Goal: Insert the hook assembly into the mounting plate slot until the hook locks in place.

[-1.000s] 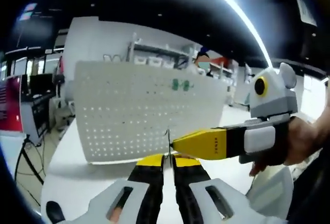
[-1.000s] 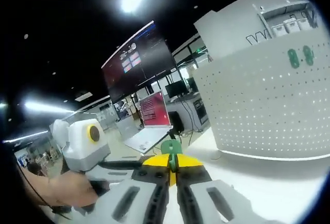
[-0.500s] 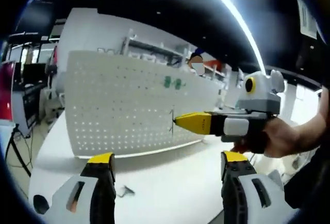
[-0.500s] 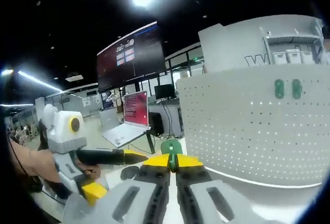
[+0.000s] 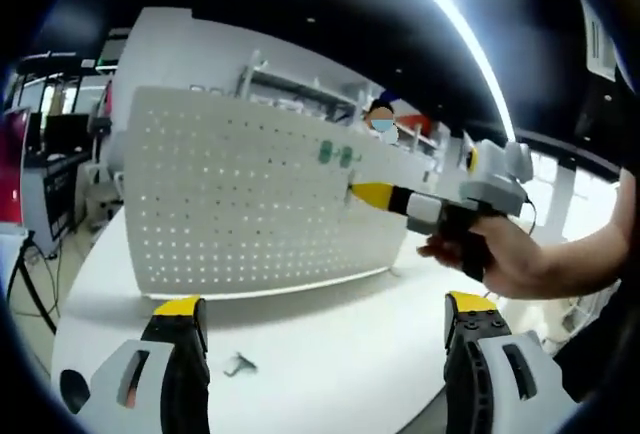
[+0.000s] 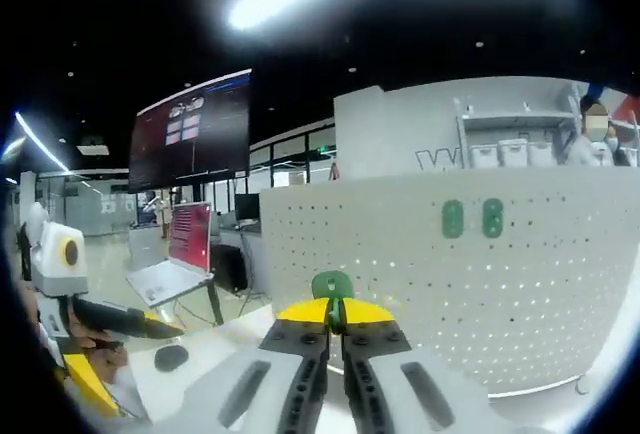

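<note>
Jaws on my left gripper (image 5: 325, 329) are gaping wide, empty; my right gripper (image 6: 334, 316) is pinching a green hook (image 6: 331, 287), pegboard (image 6: 420, 274) at twelve o'clock.

white perforated plate (image 6: 420, 284) | green hook (image 6: 331, 286) | yellow-tipped right gripper (image 6: 335, 316)

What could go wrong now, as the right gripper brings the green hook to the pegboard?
The right gripper pinches the hook only by its edge, so pressing it into the pegboard may twist it loose. The pegboard stands free on the table and might tip. The open left gripper steadies nothing.
</note>
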Available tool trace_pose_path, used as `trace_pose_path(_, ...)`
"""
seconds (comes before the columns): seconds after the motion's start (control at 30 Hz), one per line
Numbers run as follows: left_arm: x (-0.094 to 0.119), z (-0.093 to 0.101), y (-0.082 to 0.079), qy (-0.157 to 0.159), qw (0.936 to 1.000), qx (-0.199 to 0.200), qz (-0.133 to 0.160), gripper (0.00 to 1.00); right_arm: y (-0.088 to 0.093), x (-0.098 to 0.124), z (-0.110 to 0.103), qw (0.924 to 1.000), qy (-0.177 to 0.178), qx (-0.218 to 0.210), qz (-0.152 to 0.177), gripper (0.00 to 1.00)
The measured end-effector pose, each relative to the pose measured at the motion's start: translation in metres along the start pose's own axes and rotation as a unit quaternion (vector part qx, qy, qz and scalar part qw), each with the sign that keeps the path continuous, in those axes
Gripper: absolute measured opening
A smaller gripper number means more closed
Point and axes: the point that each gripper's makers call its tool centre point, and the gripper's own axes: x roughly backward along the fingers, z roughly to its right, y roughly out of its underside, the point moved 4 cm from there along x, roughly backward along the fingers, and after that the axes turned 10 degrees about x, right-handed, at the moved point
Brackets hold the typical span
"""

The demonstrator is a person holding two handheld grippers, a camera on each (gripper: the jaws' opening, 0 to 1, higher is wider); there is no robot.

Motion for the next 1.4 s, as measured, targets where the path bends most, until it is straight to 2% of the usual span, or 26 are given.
trace_pose_path(0.3, -0.008, -0.002, 0.006, 0.002, 0.9999, 0.002, -0.012, 1.0, 0.006, -0.018, 0.063, 0.9975, 0.069, -0.014, 0.0, 0.0)
trace_pose_path(0.7, -0.009, -0.007, 0.006, 0.005, 0.9996, 0.008, -0.027, 1.0, 0.016, -0.03, 0.119, 0.9904, 0.136, -0.025, 0.0, 0.0)
trace_pose_path(0.9, -0.009, -0.01, 0.004, 0.002, 0.9996, 0.005, -0.026, 1.0, 0.018, -0.029, 0.14, 0.9854, 0.167, -0.033, 0.0, 0.0)
trace_pose_path(1.07, -0.007, -0.015, 0.004, -0.004, 0.9996, 0.004, -0.028, 1.0, 0.012, -0.029, 0.156, 0.9813, 0.19, -0.03, 0.008, 0.0)
trace_pose_path(1.4, -0.007, -0.02, 0.002, -0.012, 0.9995, 0.005, -0.028, 1.0, -0.001, -0.035, 0.171, 0.9781, 0.205, -0.022, 0.029, 0.0)
